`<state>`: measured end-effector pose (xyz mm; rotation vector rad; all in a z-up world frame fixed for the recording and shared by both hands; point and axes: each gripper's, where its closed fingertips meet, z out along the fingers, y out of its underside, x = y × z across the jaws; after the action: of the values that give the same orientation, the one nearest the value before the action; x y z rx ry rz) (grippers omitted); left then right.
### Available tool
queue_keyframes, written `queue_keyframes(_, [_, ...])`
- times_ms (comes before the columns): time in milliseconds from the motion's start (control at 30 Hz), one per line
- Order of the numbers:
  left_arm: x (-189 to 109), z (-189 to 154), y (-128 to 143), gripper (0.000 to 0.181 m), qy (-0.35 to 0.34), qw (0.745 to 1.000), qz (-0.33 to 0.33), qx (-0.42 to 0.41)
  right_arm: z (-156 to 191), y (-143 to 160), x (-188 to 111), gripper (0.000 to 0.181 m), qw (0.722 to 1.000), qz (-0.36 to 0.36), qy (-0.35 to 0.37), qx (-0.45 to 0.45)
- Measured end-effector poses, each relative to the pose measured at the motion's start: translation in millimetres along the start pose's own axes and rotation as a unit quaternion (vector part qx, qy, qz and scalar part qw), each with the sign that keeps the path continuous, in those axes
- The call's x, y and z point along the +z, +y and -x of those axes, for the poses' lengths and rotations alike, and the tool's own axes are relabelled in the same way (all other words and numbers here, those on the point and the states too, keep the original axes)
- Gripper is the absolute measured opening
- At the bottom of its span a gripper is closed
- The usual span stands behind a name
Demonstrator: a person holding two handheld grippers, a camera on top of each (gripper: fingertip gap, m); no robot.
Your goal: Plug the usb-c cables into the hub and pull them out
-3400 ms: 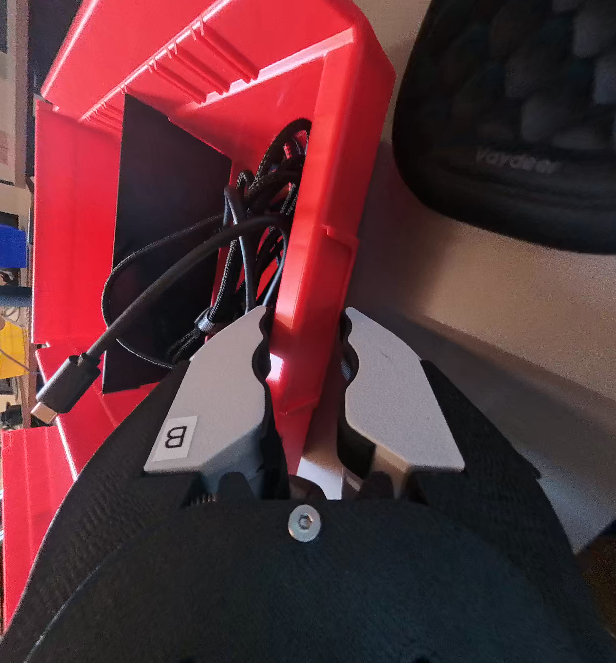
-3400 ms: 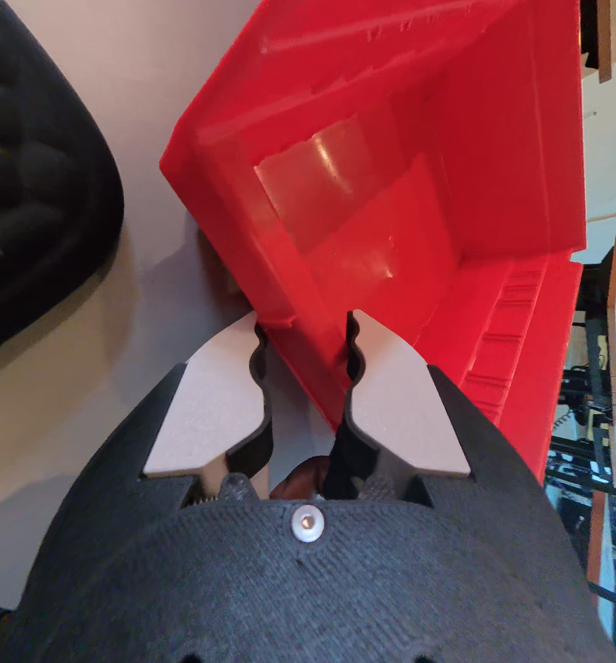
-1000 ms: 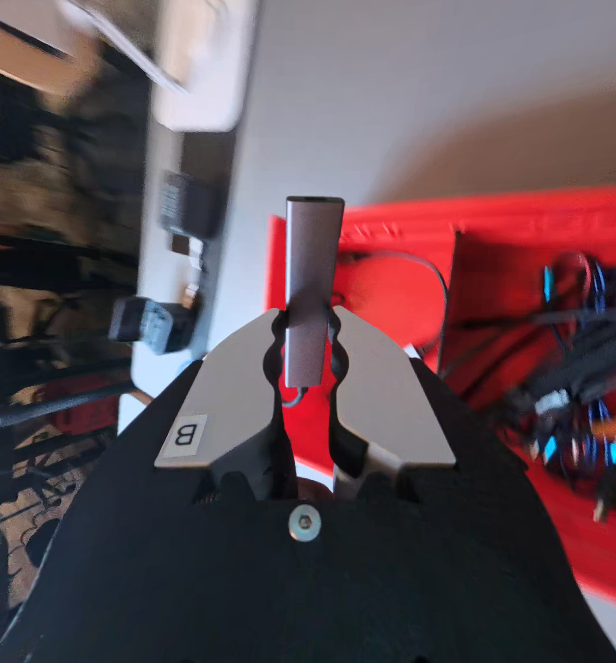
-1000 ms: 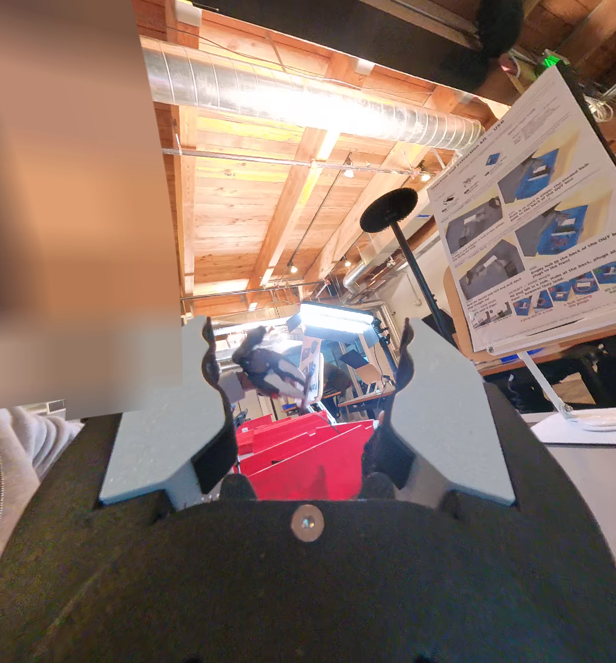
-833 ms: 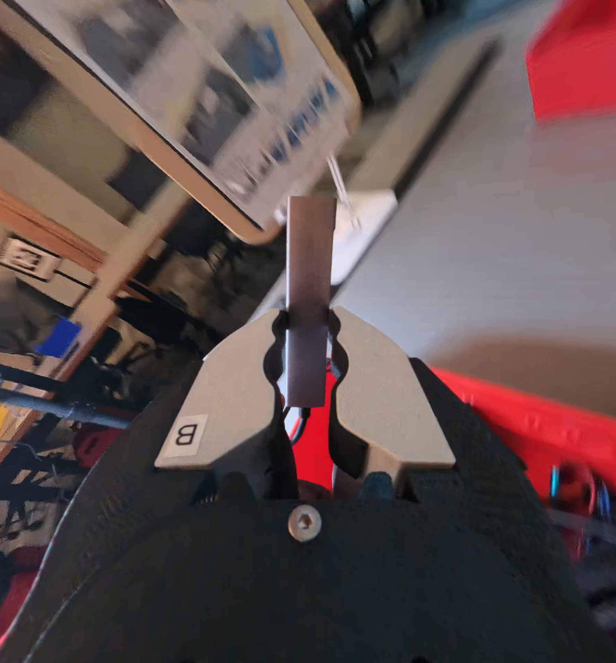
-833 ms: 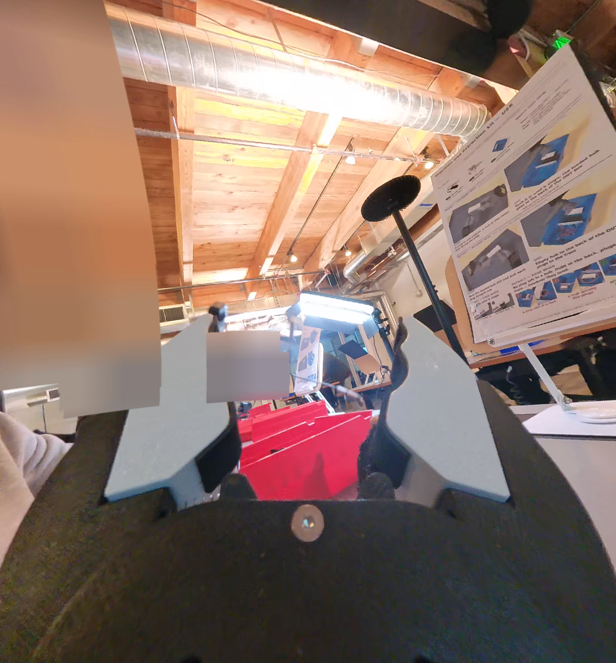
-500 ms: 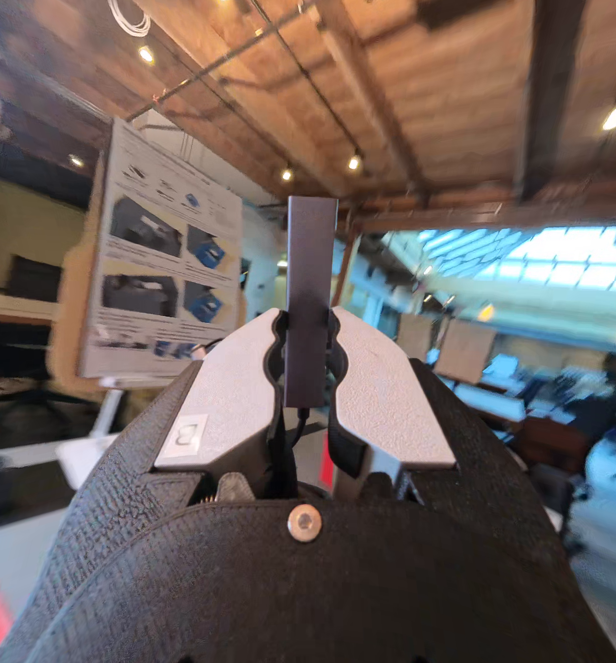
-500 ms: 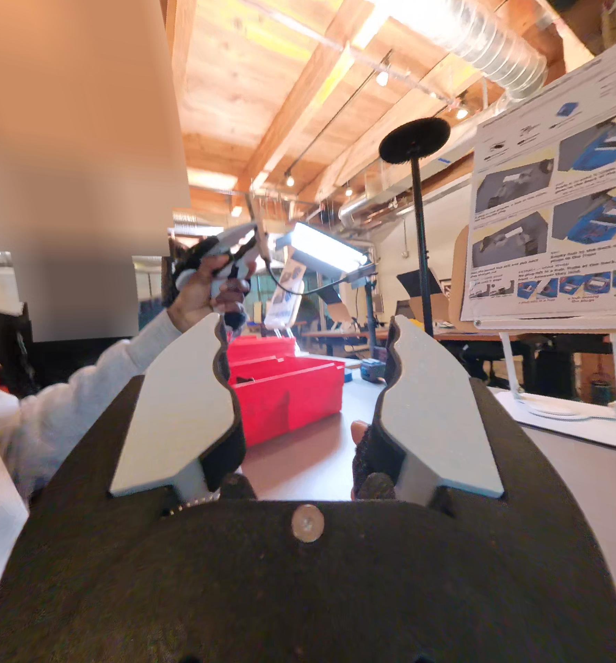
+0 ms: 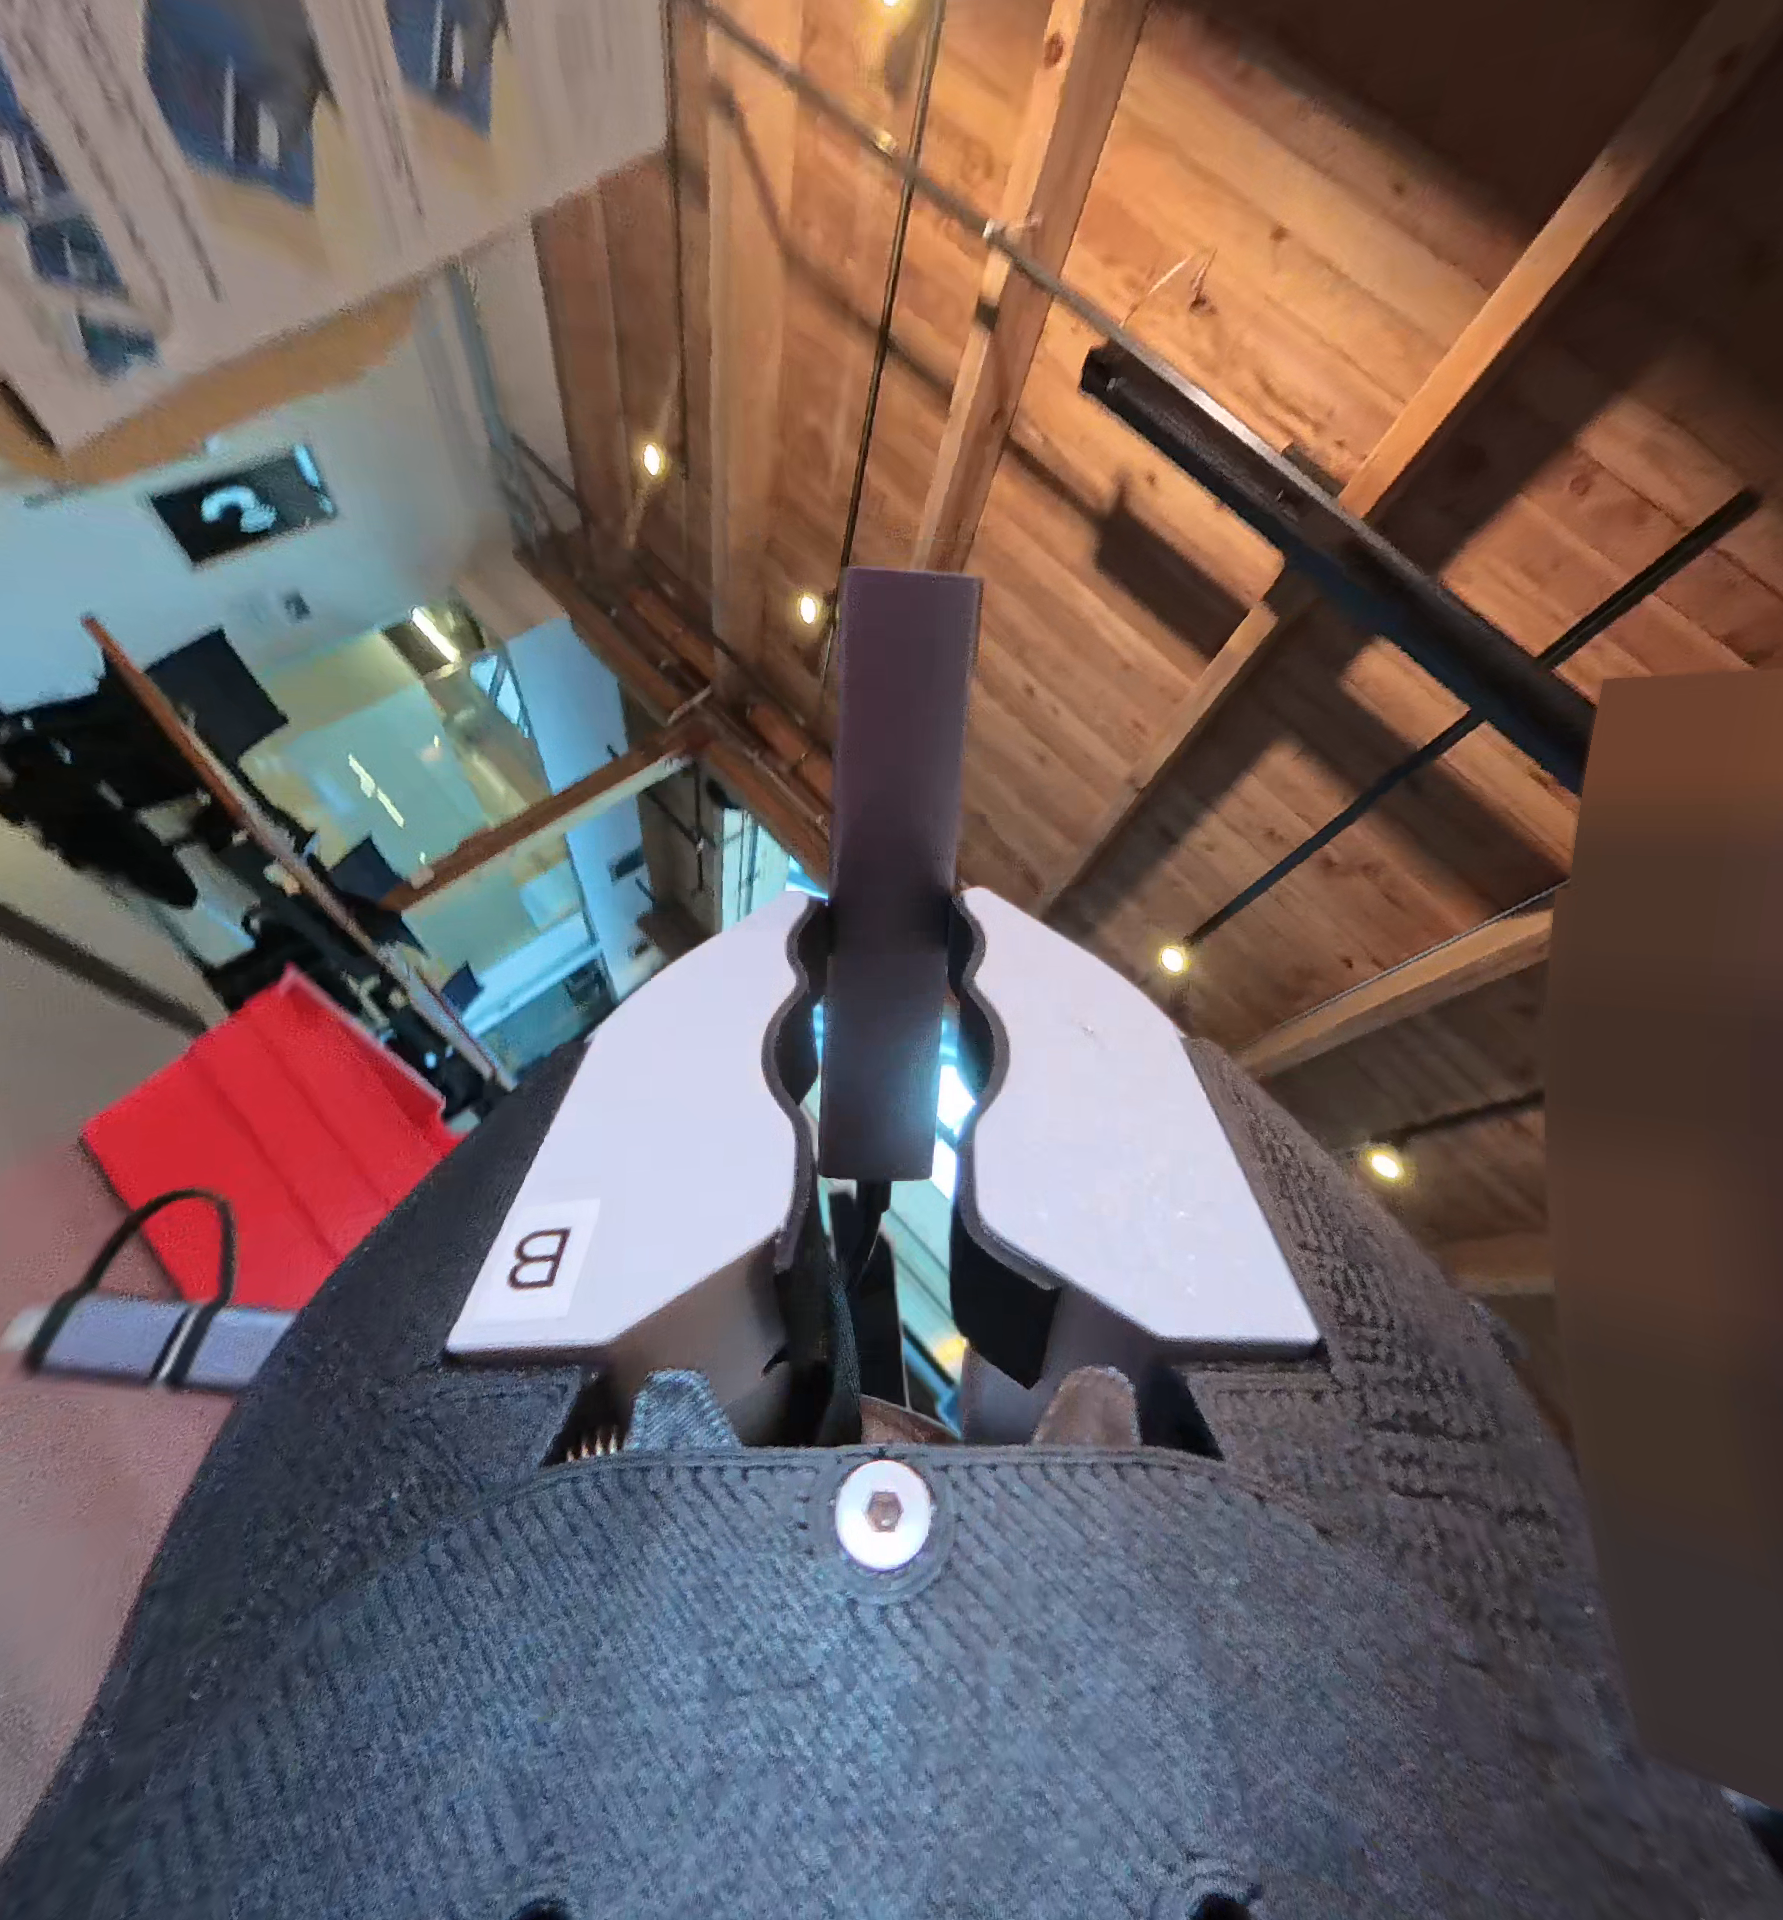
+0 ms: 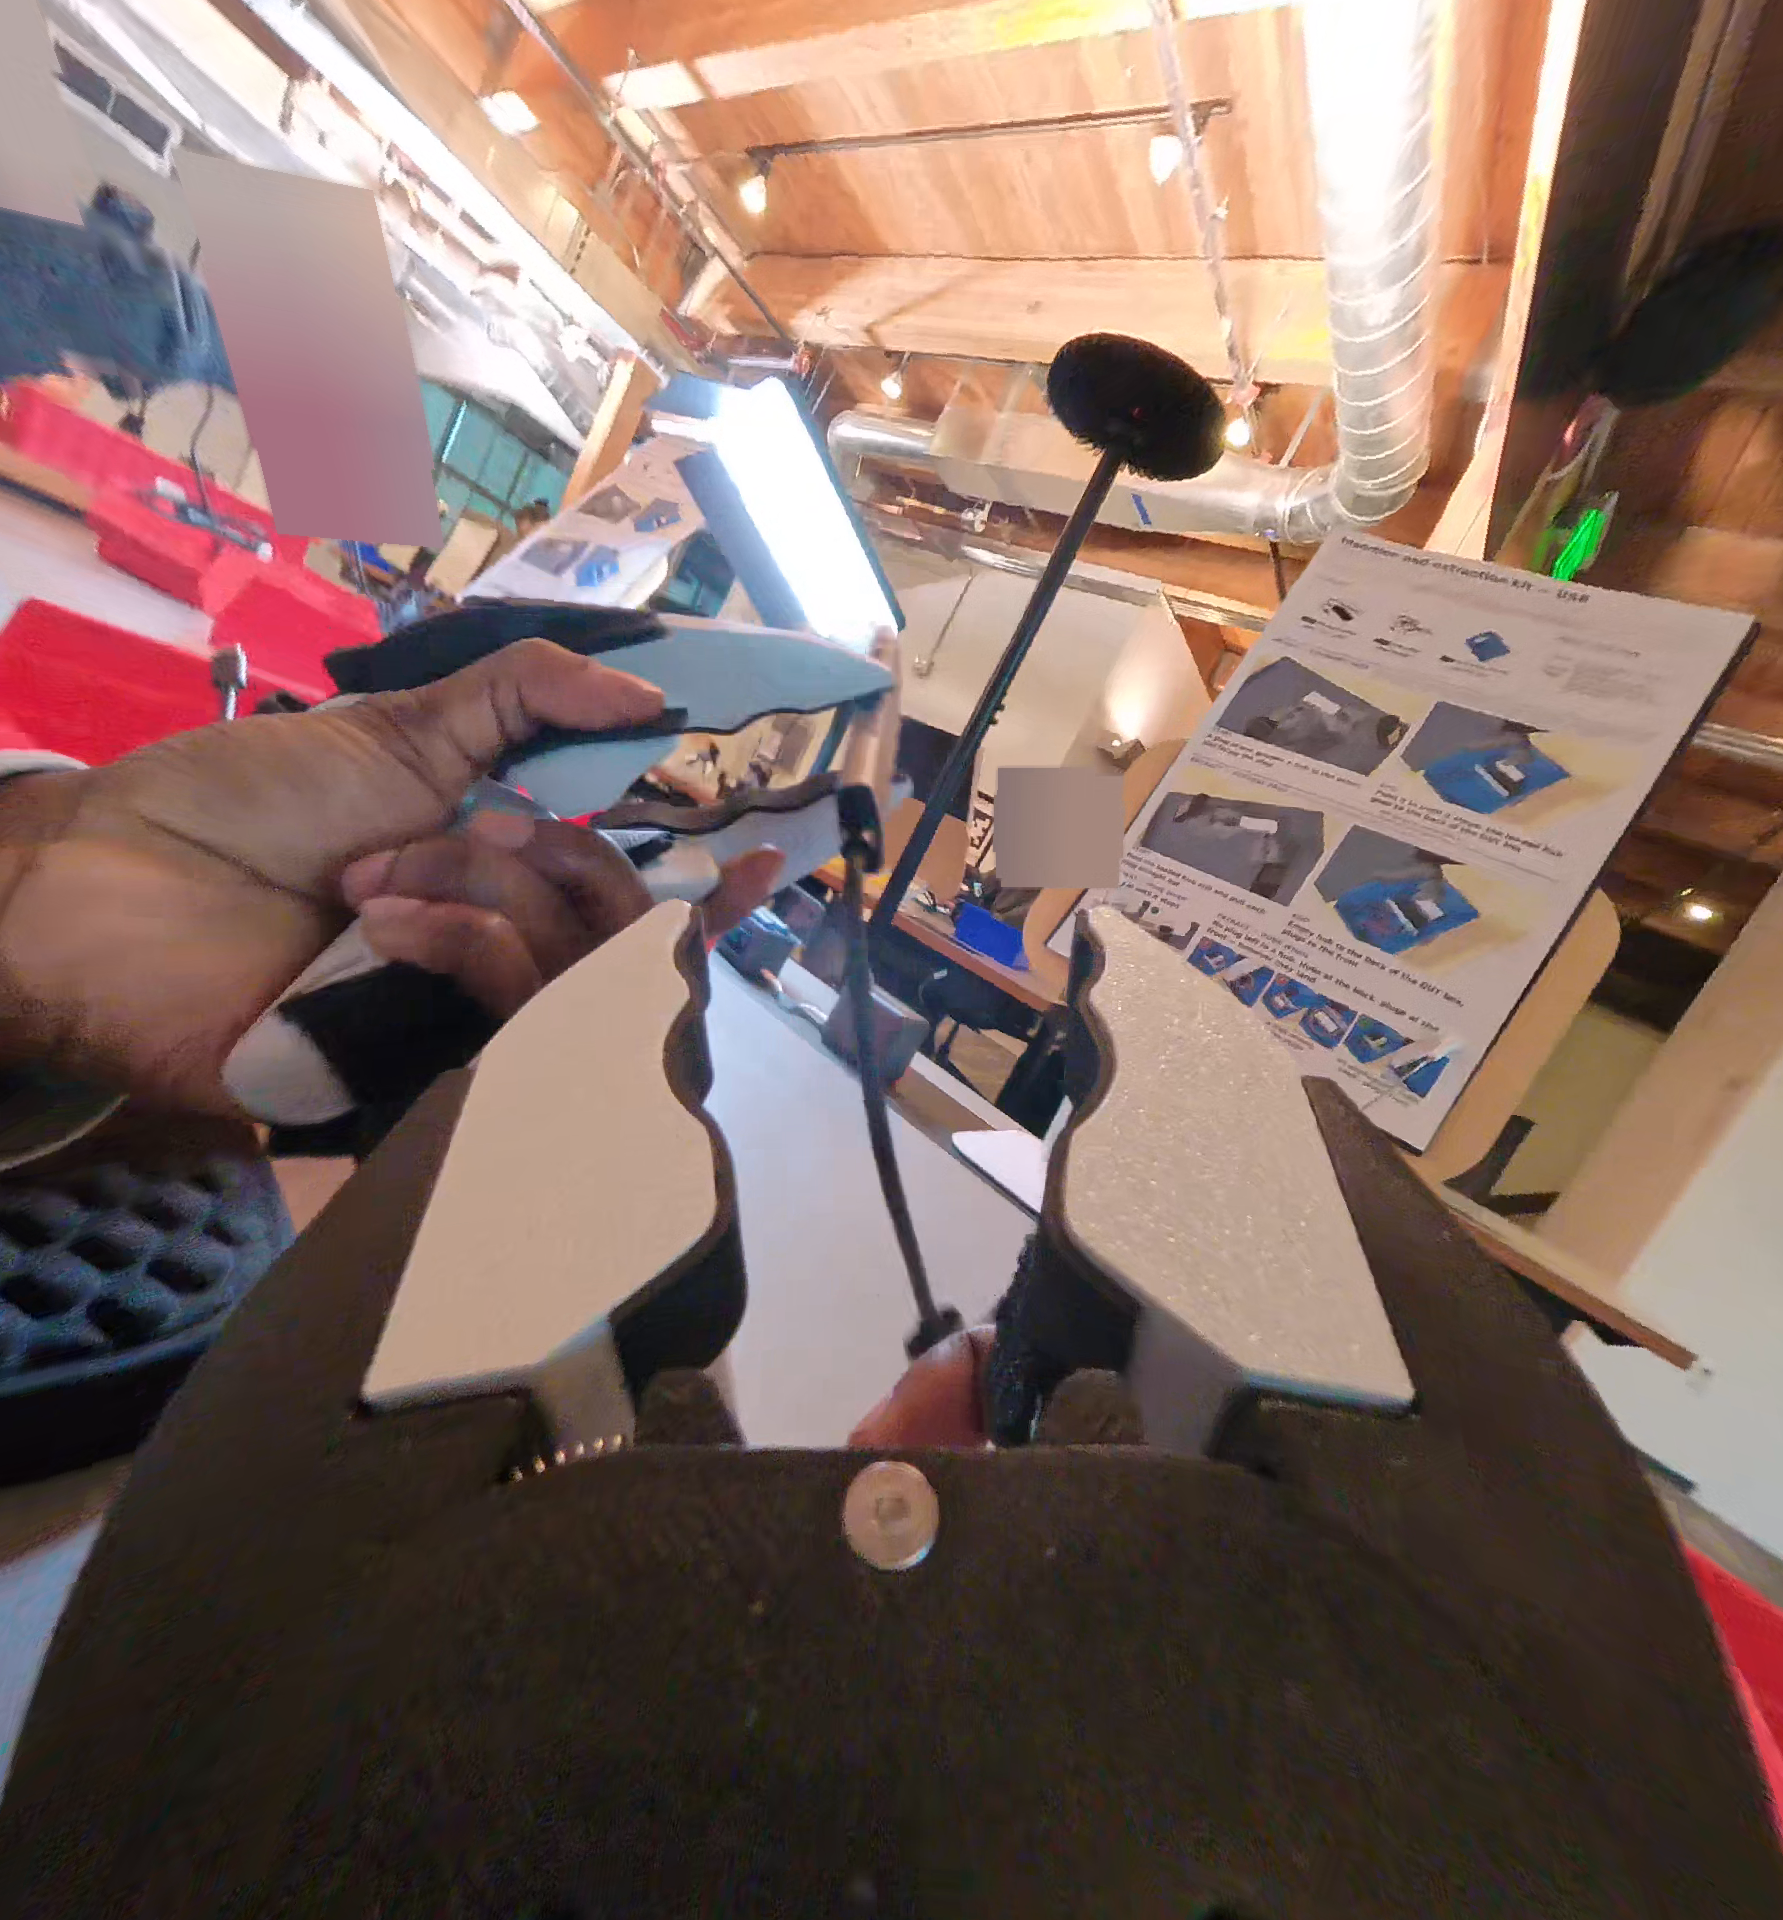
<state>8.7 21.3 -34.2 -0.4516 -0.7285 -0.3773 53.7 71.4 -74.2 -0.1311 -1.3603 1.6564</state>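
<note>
Left claw (image 9: 887,997) grips hub (image 9: 897,883), now swung ceilingward | right claw (image 10: 882,1039) wide, empty | no cable plugged yet

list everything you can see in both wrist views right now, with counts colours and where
slim grey metal usb hub: 1, grey, clamped upright between the left fingers
second grey hub with black cable loop: 1, lower left of left view
red plastic bins: several, left background of right view
black honeycomb cushion: 1, lower left
white instruction board: 1, right
thin black cable: 1, hangs between the right fingers
left gripper: shut on hub
right gripper: open
hand: 1, holds the left gripper
</note>
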Motion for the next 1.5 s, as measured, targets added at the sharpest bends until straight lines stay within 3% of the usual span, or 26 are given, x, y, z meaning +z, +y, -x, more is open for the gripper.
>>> queue_keyframes(167, [-1.6,12.0,38.7,0.023,-0.011,0.999,0.043,-0.024,1.9,5.9,0.2,0.047,0.996,0.022,0.020,-0.082])
queue_keyframes(400, [-11.5,14.9,55.3,0.023,-0.006,0.996,0.084,-0.029,2.8,9.9,-1.2,0.009,0.994,0.041,0.020,-0.101])
queue_keyframes(533, [-11.1,11.2,62.5,0.025,-0.034,0.973,0.168,0.157,-1.0,5.9,-5.6,0.009,1.000,0.022,-0.012,-0.018])
queue_keyframes(600, [-10.8,-7.9,72.5,0.027,0.004,0.935,0.196,0.295,-3.4,-13.1,-13.8,0.009,0.997,-0.040,-0.043,0.055])
queue_keyframes(700, [-14.3,-49.1,82.3,0.029,0.087,0.867,0.156,0.466,-8.9,-46.8,-34.0,0.009,0.972,-0.149,-0.101,0.151])
queue_keyframes(767, [-18.7,-65.0,86.7,0.029,0.119,0.839,0.139,0.513,-15.0,-61.9,-44.8,0.009,0.954,-0.198,-0.120,0.189])
queue_keyframes(833, [-21.3,-65.2,87.2,0.029,0.119,0.834,0.148,0.518,-19.7,-66.8,-49.2,0.009,0.950,-0.214,-0.119,0.196])
queue_keyframes(933, [-27.4,-56.7,70.2,0.029,0.089,0.830,0.136,0.534,-20.9,-61.5,-43.8,0.009,0.971,-0.178,-0.096,0.130])
queue_keyframes(1033, [-41.5,-44.9,43.9,0.028,0.043,0.802,0.120,0.583,-25.4,-50.7,-35.2,0.008,0.992,-0.114,-0.063,0.004])
queue_keyframes(1133, [-60.2,-31.9,22.4,0.027,-0.007,0.776,0.121,0.619,-21.0,-33.6,-24.2,0.008,0.990,-0.041,-0.092,-0.098])
queue_keyframes(1300, [-84.2,-19.2,1.6,0.023,-0.056,0.783,0.105,0.611,2.7,11.8,-19.4,0.009,0.946,0.086,-0.211,-0.232])
queue_keyframes(1500, [-85.0,-6.0,-4.5,0.023,-0.086,0.799,0.114,0.584,12.0,68.2,-65.1,0.009,0.871,0.241,-0.260,-0.341])
